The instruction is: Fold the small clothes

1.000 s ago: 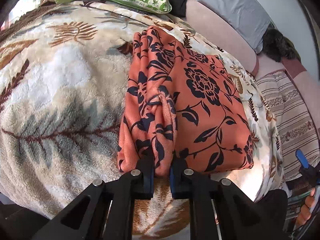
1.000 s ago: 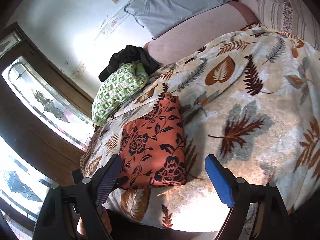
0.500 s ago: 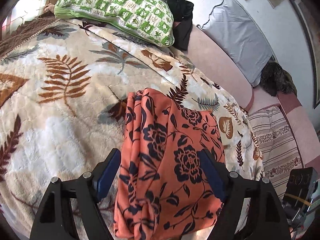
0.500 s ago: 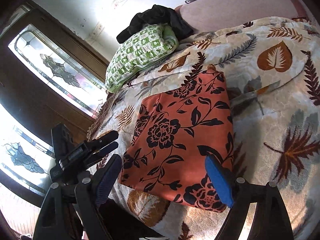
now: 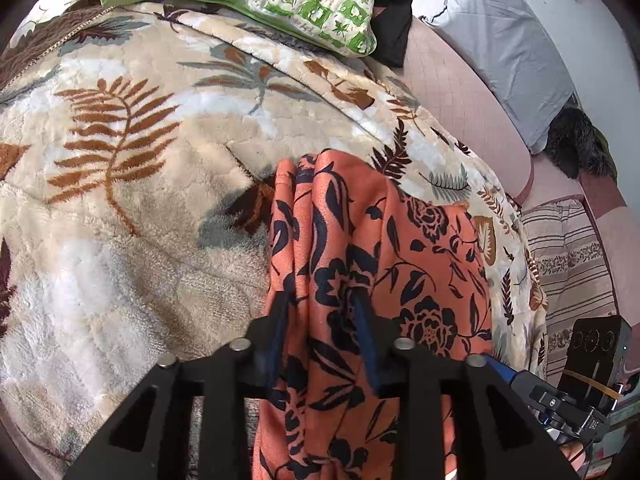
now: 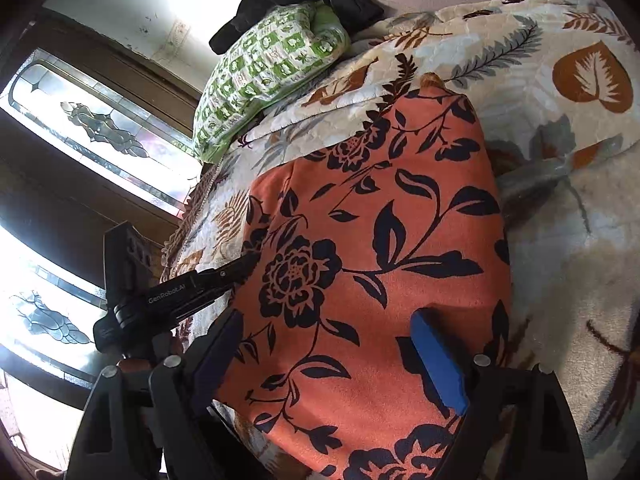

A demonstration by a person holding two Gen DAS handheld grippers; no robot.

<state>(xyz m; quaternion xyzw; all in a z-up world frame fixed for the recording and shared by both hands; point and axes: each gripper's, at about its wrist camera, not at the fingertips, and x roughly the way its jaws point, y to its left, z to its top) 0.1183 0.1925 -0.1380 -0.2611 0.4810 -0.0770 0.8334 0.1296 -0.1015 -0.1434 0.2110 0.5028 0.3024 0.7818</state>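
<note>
The orange cloth [image 6: 372, 264] with black flowers lies folded on the leaf-print blanket [image 5: 120, 184] (one edge bunched into ridges).
</note>
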